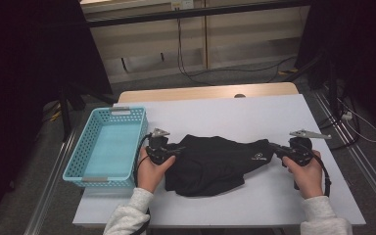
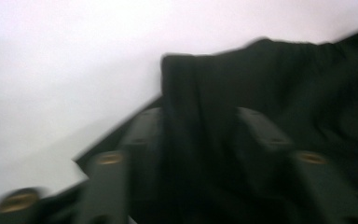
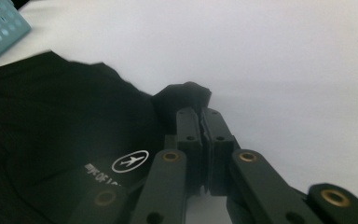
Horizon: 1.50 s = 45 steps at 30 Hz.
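Note:
A black garment (image 1: pixel 210 164) with a small white logo lies crumpled on the white table (image 1: pixel 225 110). My left gripper (image 1: pixel 176 151) is at its left edge. In the left gripper view, which is blurred, the jaws stand apart with a fold of the black garment (image 2: pixel 270 79) running between them, so the left gripper (image 2: pixel 198 116) is open. My right gripper (image 1: pixel 272 147) is at the garment's right corner. In the right gripper view that gripper (image 3: pixel 201 112) is shut on a pinch of the black cloth (image 3: pixel 51 121), beside the plane logo (image 3: pixel 130 161).
A turquoise perforated basket (image 1: pixel 81 142) stands at the table's left edge, close to my left hand; its corner (image 3: pixel 0 28) also shows in the right gripper view. Cables run over the floor behind and to the right of the table.

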Available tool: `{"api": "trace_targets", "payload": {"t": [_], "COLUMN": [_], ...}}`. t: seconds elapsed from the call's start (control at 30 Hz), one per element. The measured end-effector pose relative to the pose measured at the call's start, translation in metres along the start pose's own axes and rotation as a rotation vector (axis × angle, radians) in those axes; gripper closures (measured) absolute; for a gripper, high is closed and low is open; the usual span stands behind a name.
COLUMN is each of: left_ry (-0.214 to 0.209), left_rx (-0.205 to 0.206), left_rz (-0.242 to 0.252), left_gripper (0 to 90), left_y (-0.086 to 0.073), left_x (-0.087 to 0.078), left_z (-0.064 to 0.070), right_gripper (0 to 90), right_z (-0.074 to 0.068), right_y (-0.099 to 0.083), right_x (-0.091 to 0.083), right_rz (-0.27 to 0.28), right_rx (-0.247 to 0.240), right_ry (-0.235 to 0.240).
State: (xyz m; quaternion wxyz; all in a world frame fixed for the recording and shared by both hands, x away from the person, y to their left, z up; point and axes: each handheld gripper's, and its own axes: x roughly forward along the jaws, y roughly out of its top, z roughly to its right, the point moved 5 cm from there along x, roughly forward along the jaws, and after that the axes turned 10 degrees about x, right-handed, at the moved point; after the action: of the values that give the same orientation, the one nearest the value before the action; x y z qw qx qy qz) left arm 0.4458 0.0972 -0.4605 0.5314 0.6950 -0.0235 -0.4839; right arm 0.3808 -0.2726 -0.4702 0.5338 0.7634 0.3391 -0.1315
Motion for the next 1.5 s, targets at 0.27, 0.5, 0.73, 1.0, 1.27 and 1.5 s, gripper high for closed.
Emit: {"api": "trace_targets", "payload": {"t": [0.27, 0.5, 0.73, 1.0, 1.27, 1.5], "left_ry": [0.019, 0.026, 0.003, -0.046, -0.071, -0.071], "left_rx": [0.003, 0.068, 0.092, 0.12, 0.087, 0.02], "left_rz": [0.029, 0.006, -0.02, -0.026, -0.038, 0.025], "left_gripper": [28.0, 32.7, 46.8, 64.7, 83.7, 84.6], "left_y": [0.012, 0.006, -0.004, -0.003, 0.002, 0.009], "left_x": [0.008, 0.031, 0.044, 0.047, 0.037, 0.013], "left_z": [-0.01, -0.018, -0.014, -0.009, -0.006, -0.013], "right_gripper": [86.9, 86.6, 86.5, 85.3, 73.3, 41.5], "right_z": [0.006, 0.001, -0.005, -0.007, -0.008, 0.0], "right_y": [-0.006, -0.011, -0.015, -0.019, -0.016, -0.006], "right_x": [0.005, 0.009, 0.012, 0.016, 0.013, -0.001], "right_rz": [-0.029, -0.042, -0.054, -0.064, -0.025, 0.05], "right_rx": [-0.002, -0.042, -0.075, -0.106, -0.103, -0.001], "right_ry": [-0.035, -0.028, -0.025, -0.035, -0.036, -0.001]}}
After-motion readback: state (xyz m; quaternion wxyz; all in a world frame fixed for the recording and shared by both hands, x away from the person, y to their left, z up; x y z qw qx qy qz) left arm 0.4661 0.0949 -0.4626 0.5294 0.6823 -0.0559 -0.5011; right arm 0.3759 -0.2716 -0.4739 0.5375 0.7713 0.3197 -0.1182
